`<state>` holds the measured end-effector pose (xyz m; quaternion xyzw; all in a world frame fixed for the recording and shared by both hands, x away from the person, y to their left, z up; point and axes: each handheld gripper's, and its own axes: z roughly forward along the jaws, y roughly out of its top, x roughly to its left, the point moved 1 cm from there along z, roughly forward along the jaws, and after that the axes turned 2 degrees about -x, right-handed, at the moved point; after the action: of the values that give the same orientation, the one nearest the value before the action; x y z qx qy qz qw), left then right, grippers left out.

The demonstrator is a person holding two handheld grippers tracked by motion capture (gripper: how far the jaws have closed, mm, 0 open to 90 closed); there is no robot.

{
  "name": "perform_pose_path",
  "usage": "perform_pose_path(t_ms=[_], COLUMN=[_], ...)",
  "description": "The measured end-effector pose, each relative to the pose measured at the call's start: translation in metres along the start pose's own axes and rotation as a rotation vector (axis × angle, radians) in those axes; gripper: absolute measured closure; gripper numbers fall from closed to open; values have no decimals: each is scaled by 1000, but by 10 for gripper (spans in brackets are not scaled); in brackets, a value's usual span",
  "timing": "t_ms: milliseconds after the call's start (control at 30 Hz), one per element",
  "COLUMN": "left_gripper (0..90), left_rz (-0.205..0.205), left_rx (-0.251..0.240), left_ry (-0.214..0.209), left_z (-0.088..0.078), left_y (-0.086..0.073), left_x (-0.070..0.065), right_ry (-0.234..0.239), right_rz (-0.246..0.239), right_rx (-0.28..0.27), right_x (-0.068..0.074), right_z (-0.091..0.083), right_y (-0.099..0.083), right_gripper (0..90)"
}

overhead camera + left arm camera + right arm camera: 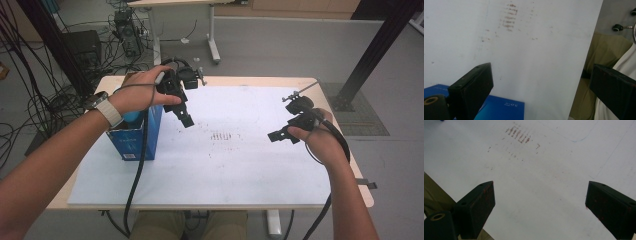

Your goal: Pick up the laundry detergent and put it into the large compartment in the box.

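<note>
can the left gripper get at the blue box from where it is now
Probably yes. The left gripper hangs open just above and beside the blue box, nothing lies between them, and the box's top looks open.

The blue box (499,107) carries small white print near its corner in the left gripper view, seen upside down and reading something like "5.0"; the white label (129,156) low on its front stays too small to read

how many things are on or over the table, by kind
blue box: 1
white sheet: 1
hand-held gripper: 2, left hand-held gripper and right hand-held gripper, both open and empty
total: 4
</note>
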<state>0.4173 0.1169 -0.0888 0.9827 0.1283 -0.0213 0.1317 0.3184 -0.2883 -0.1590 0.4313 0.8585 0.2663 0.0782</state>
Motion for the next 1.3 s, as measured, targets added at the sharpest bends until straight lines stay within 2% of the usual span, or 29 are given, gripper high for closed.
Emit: perform_pose_path(t_ms=[233,1300], left_gripper=[57,59], left_rz=[13,-2], left_rx=[15,15], left_ry=[0,7], left_z=[11,19], left_y=[-3,1], left_x=[-1,-1], right_ry=[4,10], right_rz=[3,9], right_rx=[3,3], right_x=[0,-5], right_z=[5,12], right_y=[2,-6], right_gripper=[89,89])
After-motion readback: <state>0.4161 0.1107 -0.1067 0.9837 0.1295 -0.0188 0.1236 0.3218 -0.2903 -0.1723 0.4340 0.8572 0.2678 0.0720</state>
